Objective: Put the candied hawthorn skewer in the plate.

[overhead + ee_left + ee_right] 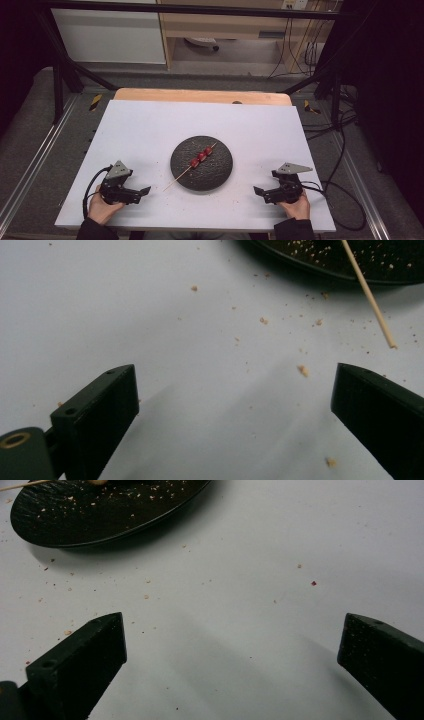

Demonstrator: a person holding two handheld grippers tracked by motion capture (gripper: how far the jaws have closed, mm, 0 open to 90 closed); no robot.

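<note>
A thin wooden skewer threaded with three red pieces (pixel 200 157) lies across a round black textured plate (pixel 220 172) at the middle of the white-topped bench (pixel 140 130), its bare end poking over the plate's near-left rim. The left claw (pixel 142 191) rests on the bench to the near left of the plate, jaws spread wide apart and holding nothing. The right claw (pixel 257 191) rests to the near right of the plate, likewise spread wide apart. Small brown crumbs (pixel 302 370) dot the bench around the plate.
</note>
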